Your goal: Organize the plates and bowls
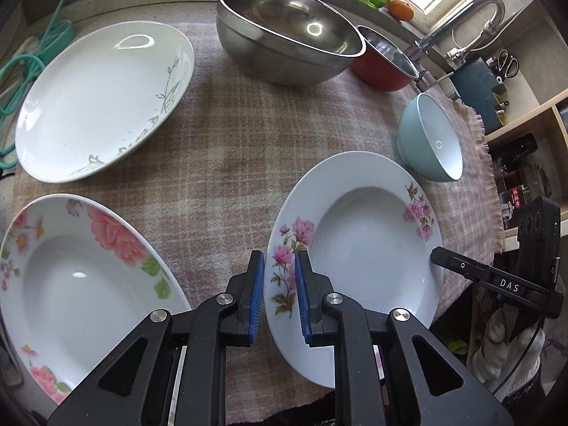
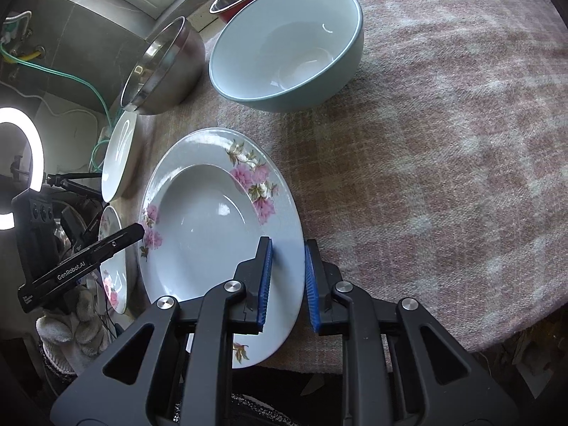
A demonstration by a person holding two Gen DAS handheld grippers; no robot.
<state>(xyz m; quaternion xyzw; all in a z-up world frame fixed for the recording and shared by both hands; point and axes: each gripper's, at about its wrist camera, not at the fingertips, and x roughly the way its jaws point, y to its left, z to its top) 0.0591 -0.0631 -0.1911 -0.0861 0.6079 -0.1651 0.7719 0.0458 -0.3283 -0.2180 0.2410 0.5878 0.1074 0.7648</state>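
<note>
A deep white plate with pink flowers (image 1: 358, 248) sits at the front of the checked cloth, its near edge past the table's front. My left gripper (image 1: 280, 259) is shut on its left rim, which shows between the blue pads. My right gripper (image 2: 287, 245) is shut on the opposite rim of the same plate (image 2: 213, 220), one pad on top and one outside the edge. A light blue bowl (image 1: 429, 138) stands just behind the plate. A rose-patterned plate (image 1: 78, 284) lies at the front left, and a white plate with grey markings (image 1: 103, 99) behind it.
A large steel bowl (image 1: 291, 32) and a red pot with a steel lining (image 1: 383, 64) stand at the back of the pink checked cloth (image 1: 220, 163). A faucet (image 1: 461, 25) and open shelves (image 1: 525, 124) lie to the right. A ring light (image 2: 35, 135) glows at the left.
</note>
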